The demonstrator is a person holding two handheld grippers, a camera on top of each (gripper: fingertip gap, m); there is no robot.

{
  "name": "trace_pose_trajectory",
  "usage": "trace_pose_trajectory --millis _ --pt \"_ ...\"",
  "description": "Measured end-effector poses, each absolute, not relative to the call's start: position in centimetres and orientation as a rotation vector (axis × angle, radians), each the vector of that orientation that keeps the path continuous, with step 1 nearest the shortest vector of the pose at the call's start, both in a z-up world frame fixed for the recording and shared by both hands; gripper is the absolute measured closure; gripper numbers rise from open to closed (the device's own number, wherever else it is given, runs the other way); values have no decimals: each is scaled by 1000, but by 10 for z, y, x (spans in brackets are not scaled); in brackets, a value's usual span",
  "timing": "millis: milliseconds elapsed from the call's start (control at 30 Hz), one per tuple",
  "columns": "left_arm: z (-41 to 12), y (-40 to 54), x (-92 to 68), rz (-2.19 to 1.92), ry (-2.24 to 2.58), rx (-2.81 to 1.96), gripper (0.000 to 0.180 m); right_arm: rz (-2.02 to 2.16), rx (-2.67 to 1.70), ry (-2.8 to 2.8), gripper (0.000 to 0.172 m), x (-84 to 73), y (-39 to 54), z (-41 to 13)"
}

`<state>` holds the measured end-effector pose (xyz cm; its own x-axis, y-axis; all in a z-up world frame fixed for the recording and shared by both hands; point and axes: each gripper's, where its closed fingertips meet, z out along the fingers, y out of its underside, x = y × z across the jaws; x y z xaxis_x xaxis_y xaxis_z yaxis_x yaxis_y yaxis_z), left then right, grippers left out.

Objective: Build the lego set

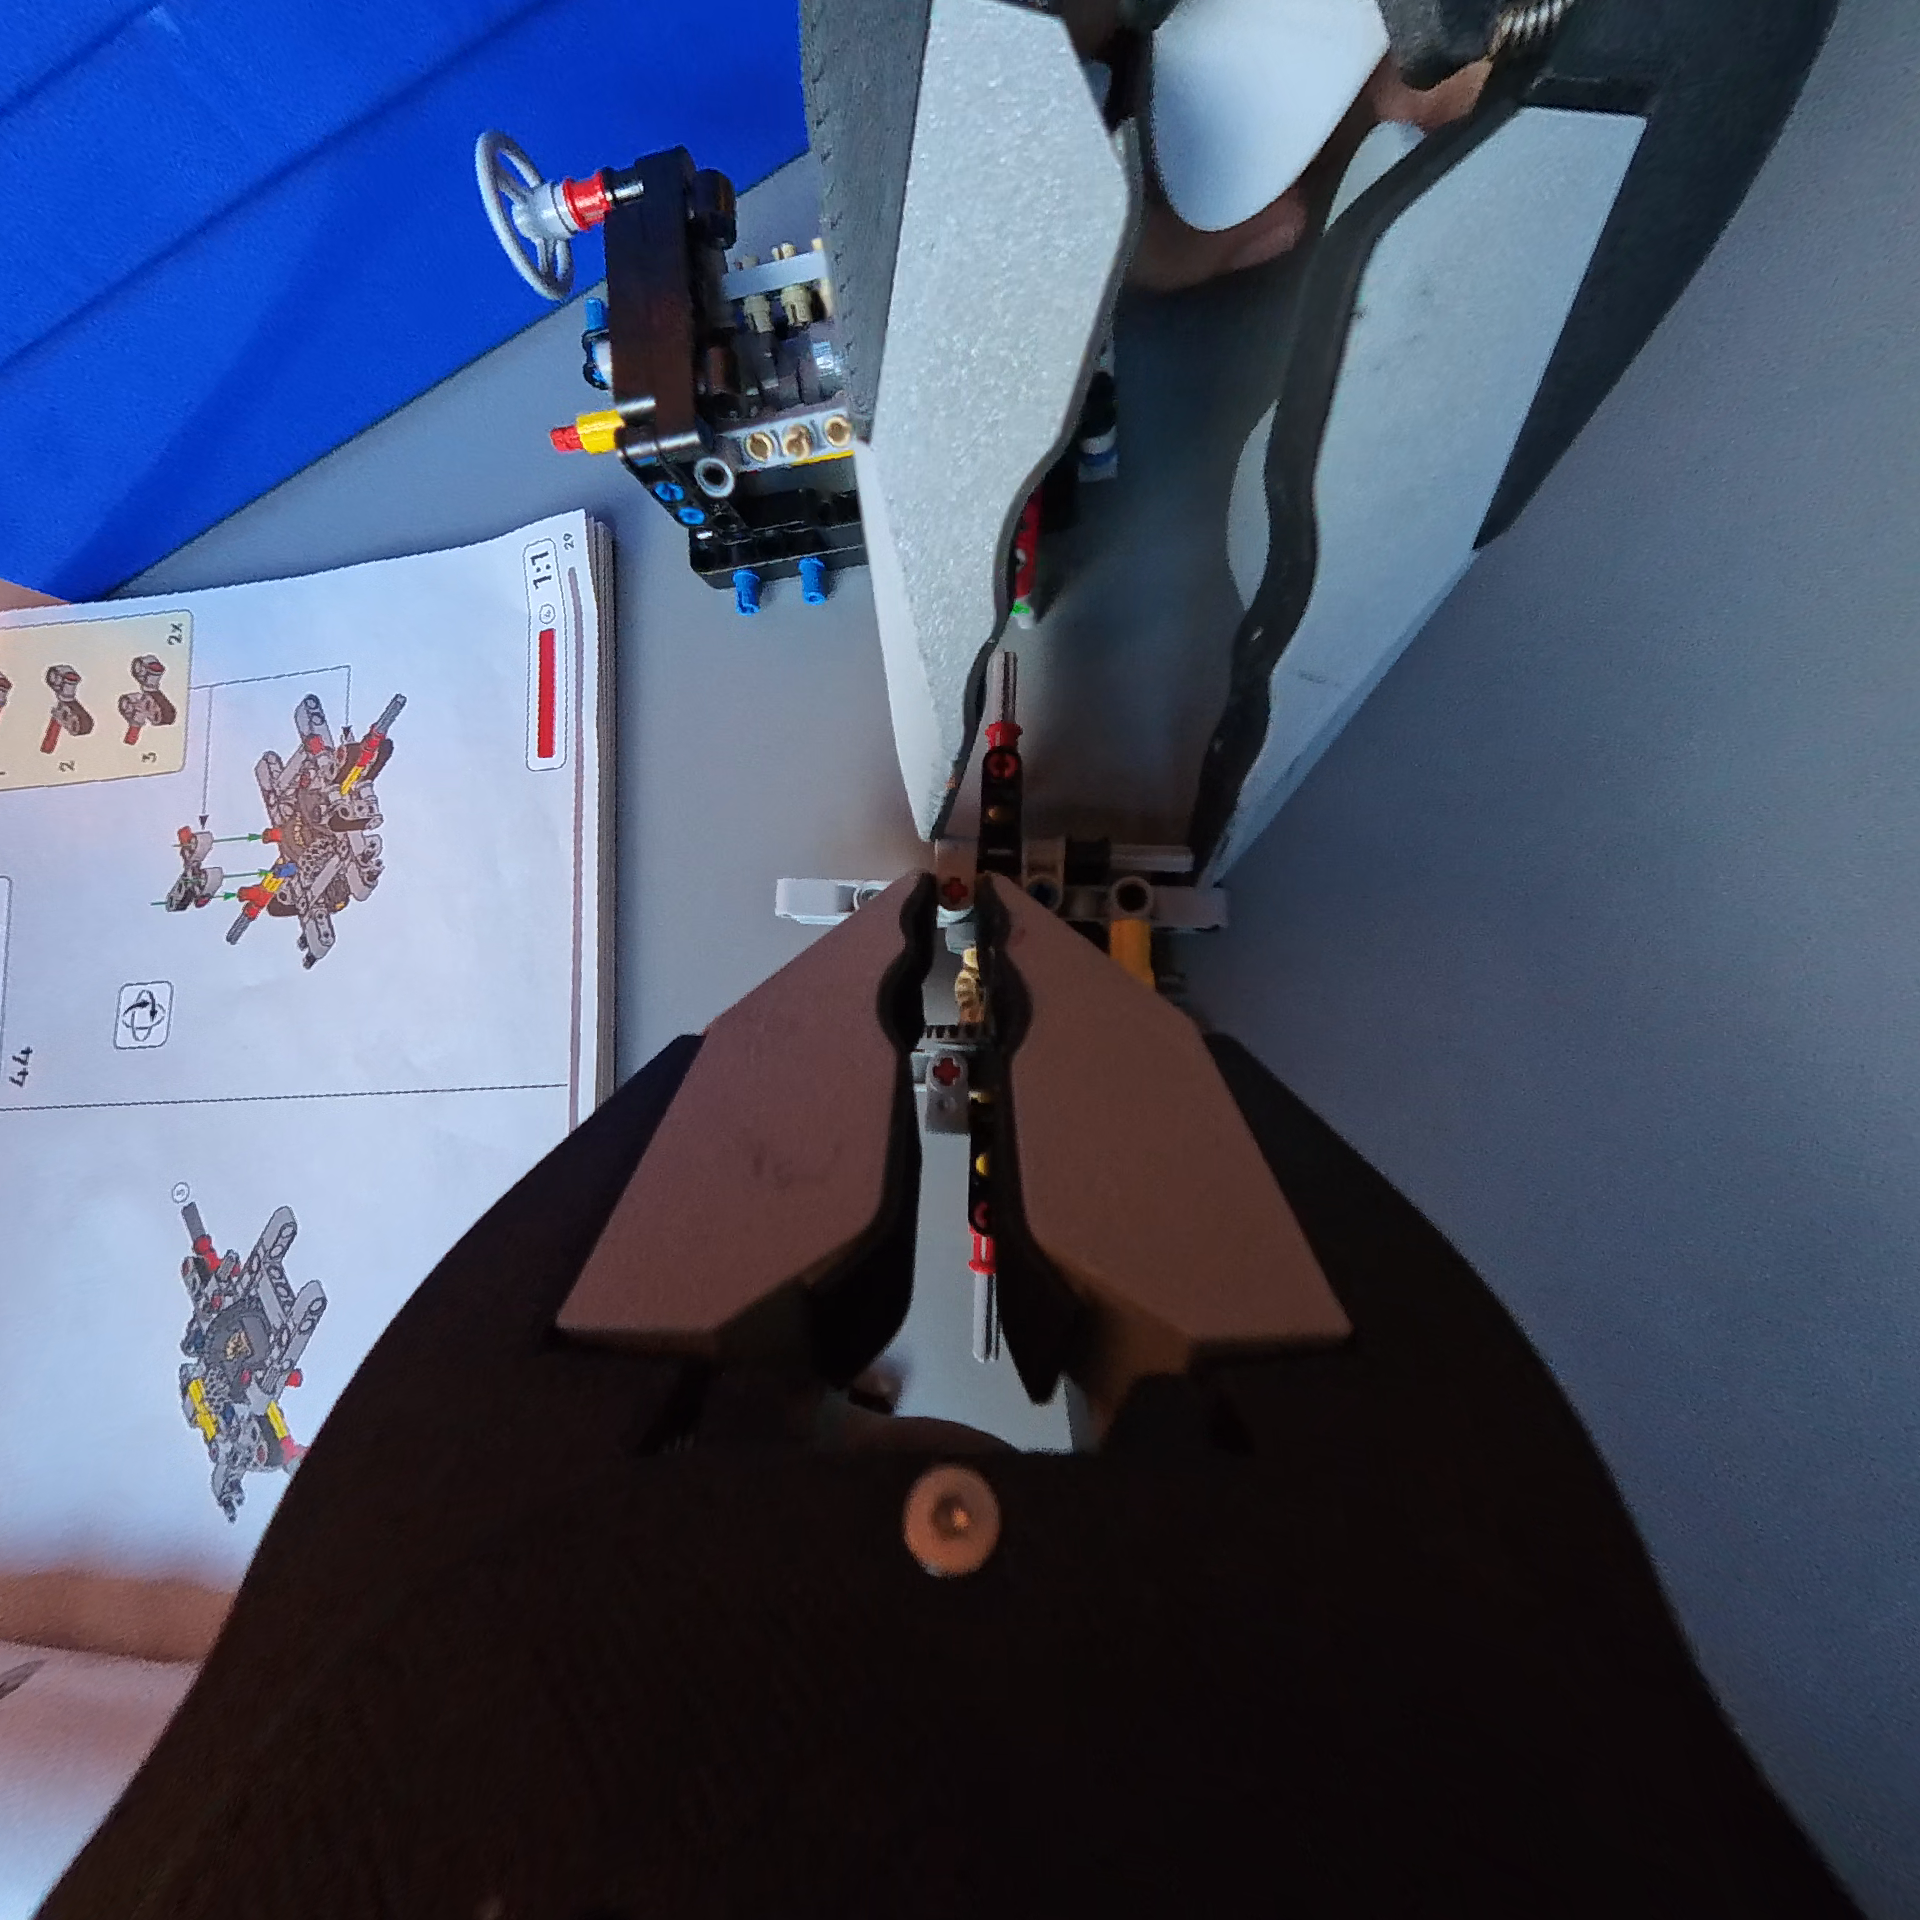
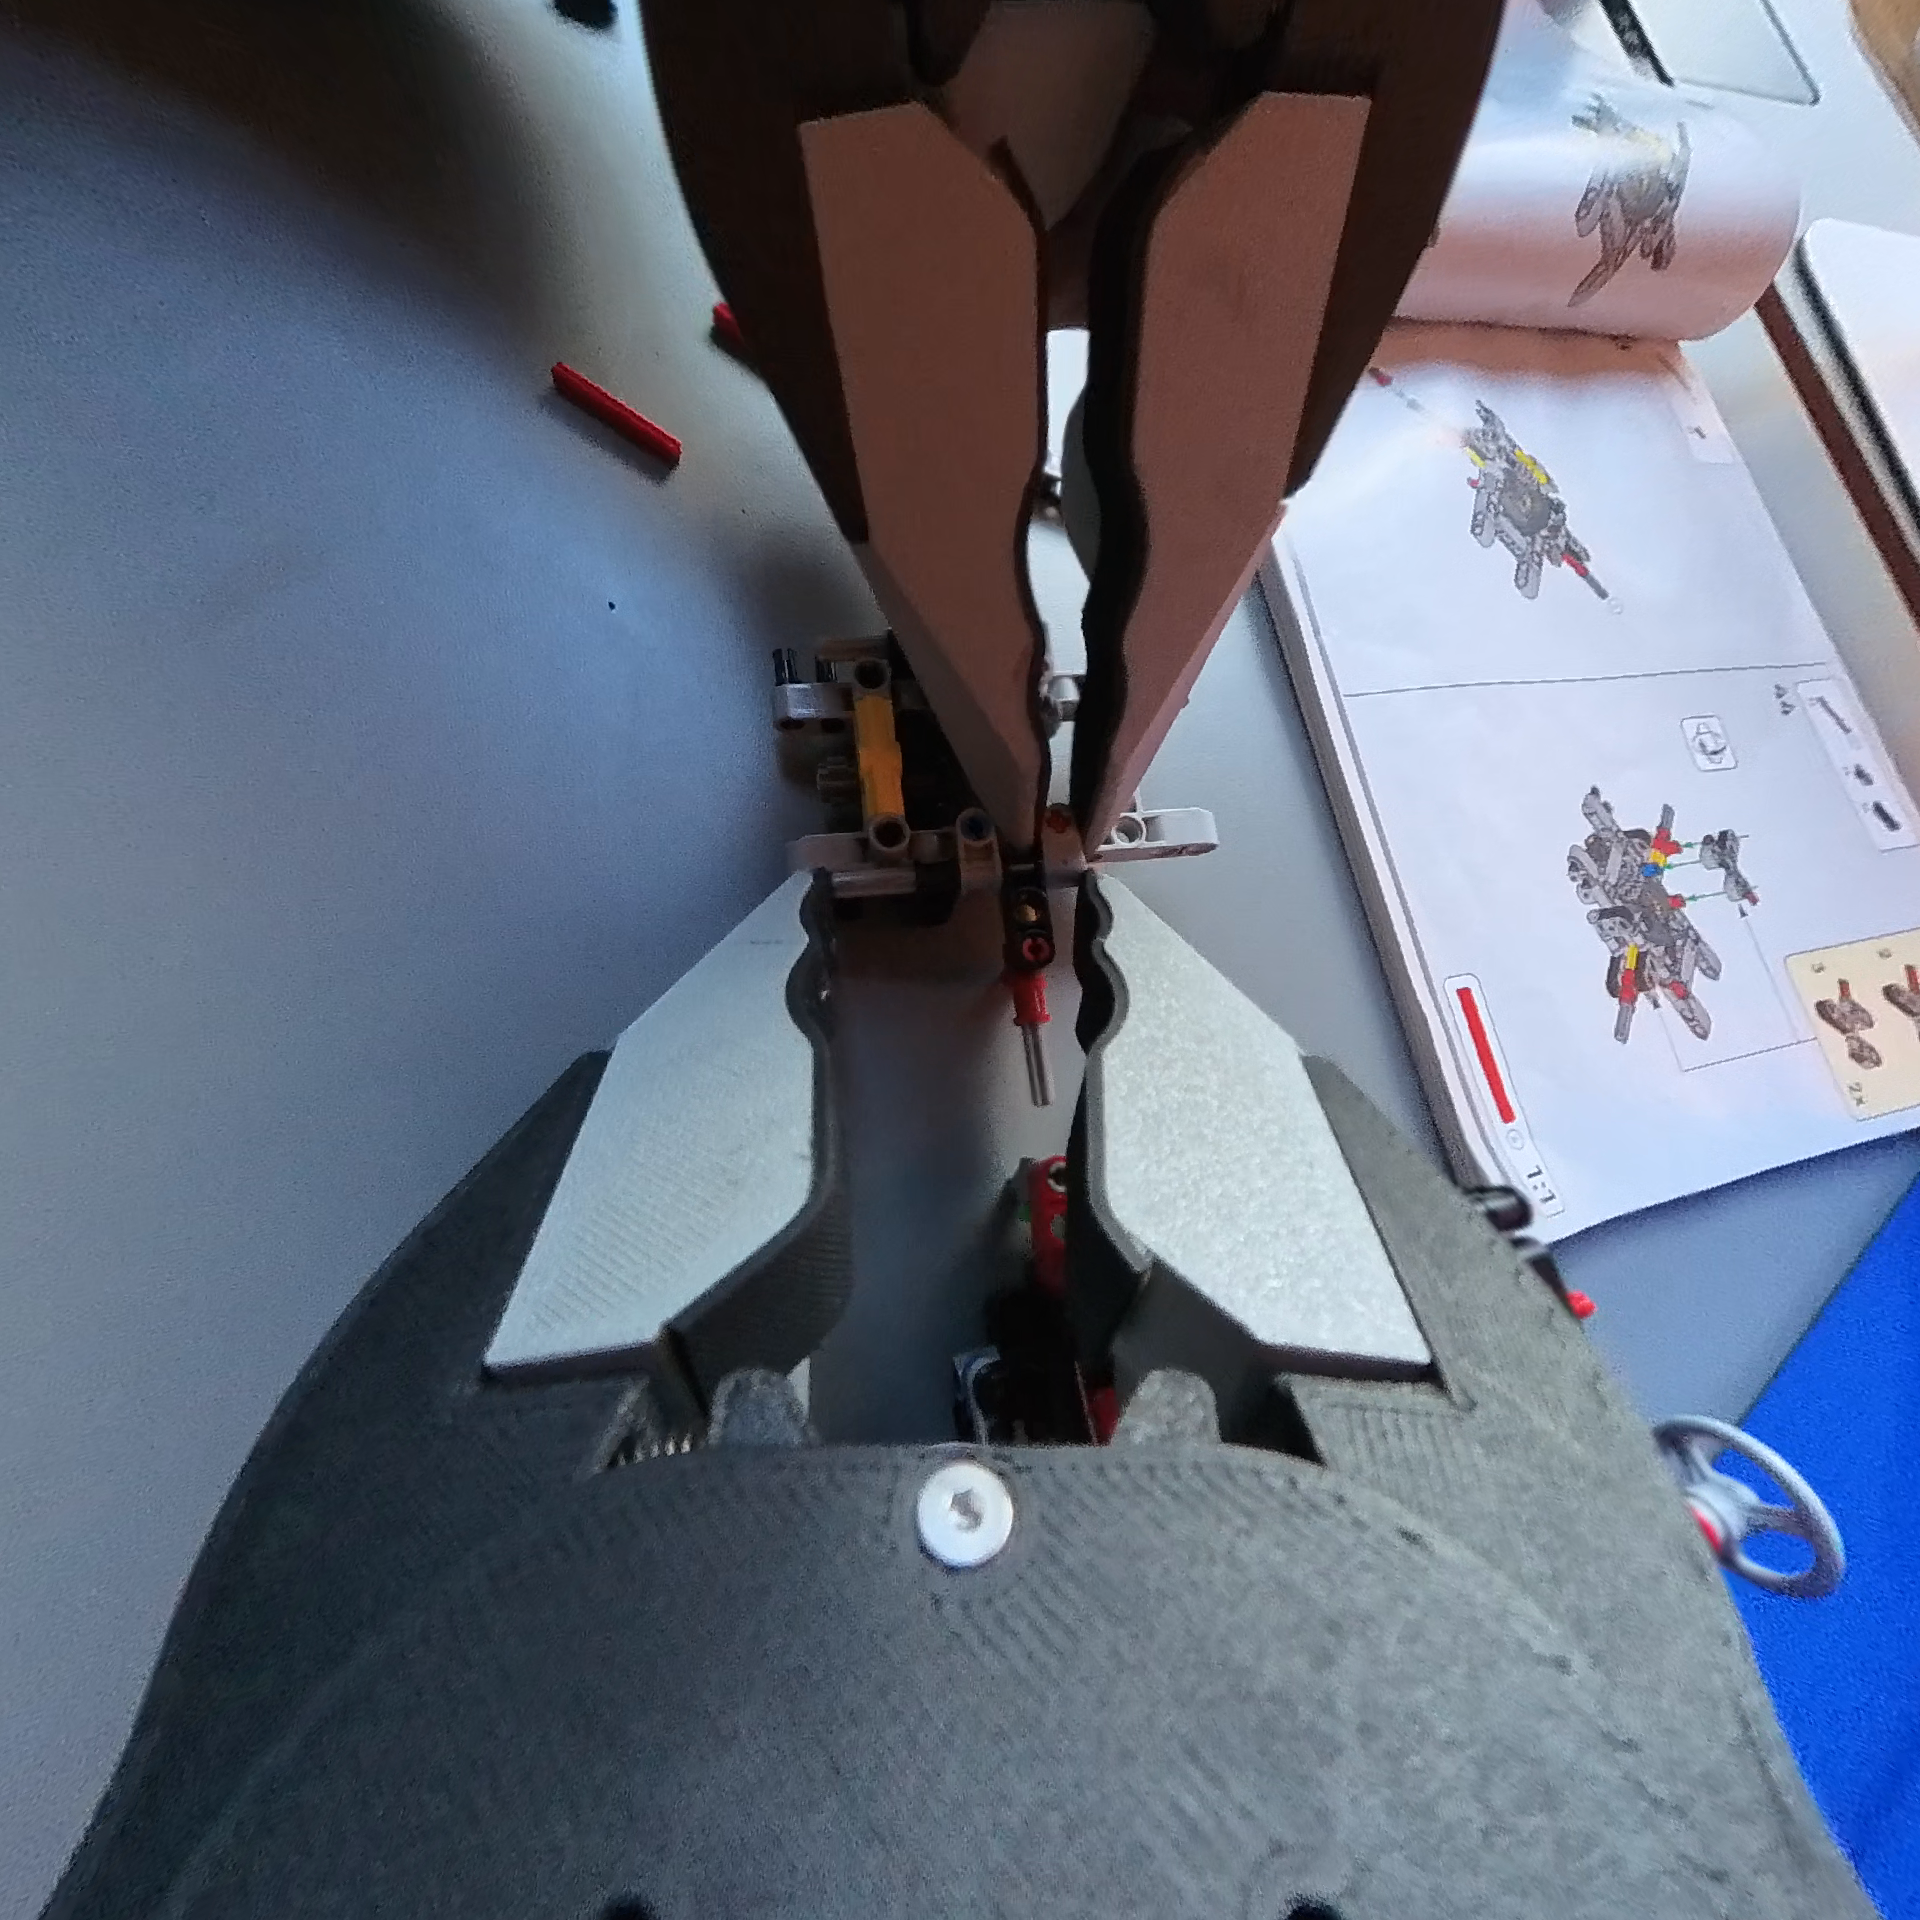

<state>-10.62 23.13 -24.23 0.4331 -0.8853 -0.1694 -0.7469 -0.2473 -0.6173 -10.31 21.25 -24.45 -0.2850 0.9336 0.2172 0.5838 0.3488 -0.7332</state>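
From here I see my 2 claws meeting nose to nose over a small toy-brick assembly [image 2: 914, 821] lying on the grey table [image 2: 312, 727]. The left claw [image 1: 956, 888] is nearly closed, its tips pinching a small grey piece with a red cross-shaped centre at the edge of that assembly, with a black beam [image 1: 1000, 800] running up just beside it. The right claw [image 2: 951, 888] stands wide apart, its 2 fingertips [image 2: 821, 904] set against the near edge of the assembly's grey bar; I cannot tell if they press on it. The black beam and its red and grey pin [image 2: 1034, 1023] lie between those fingers. An open instruction booklet [image 1: 416, 831] lies nearby on the table, and beyond it sits a larger black brick build [image 1: 717, 395] with a grey steering wheel [image 1: 525, 213], next to a blue surface [image 1: 260, 260]. A loose red rod [image 2: 615, 408] lies well apart on the table.
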Motion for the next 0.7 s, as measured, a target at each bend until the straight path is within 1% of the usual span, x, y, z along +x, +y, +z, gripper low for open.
trace_pose_trajectory --millis 167,200,233,400,500,567,700 --pt "-243 231 -107 -278 1374 -2058 176 702 -1370 -1977 128 -105 213 -246" --pt "-243 231 -107 -286 1369 -2064 176 679 -1395 -1957 145 -105 218 -246" --pt "-243 229 -105 -317 1368 -2067 176 674 -1395 -1967 149 -104 219 -246" --pt "-243 229 -106 -355 1305 -2072 176 720 -1335 -1987 148 -105 217 -244" --pt "-243 229 -107 -334 1342 -2063 175 655 -1268 -1980 148 -105 217 -244" --pt "-242 229 -107 -302 1358 -2053 175 636 -1247 -1965 143 -105 217 -243" --pt "-241 232 -111 -300 1339 -2064 175 659 -1248 -1949 139 -105 216 -241"
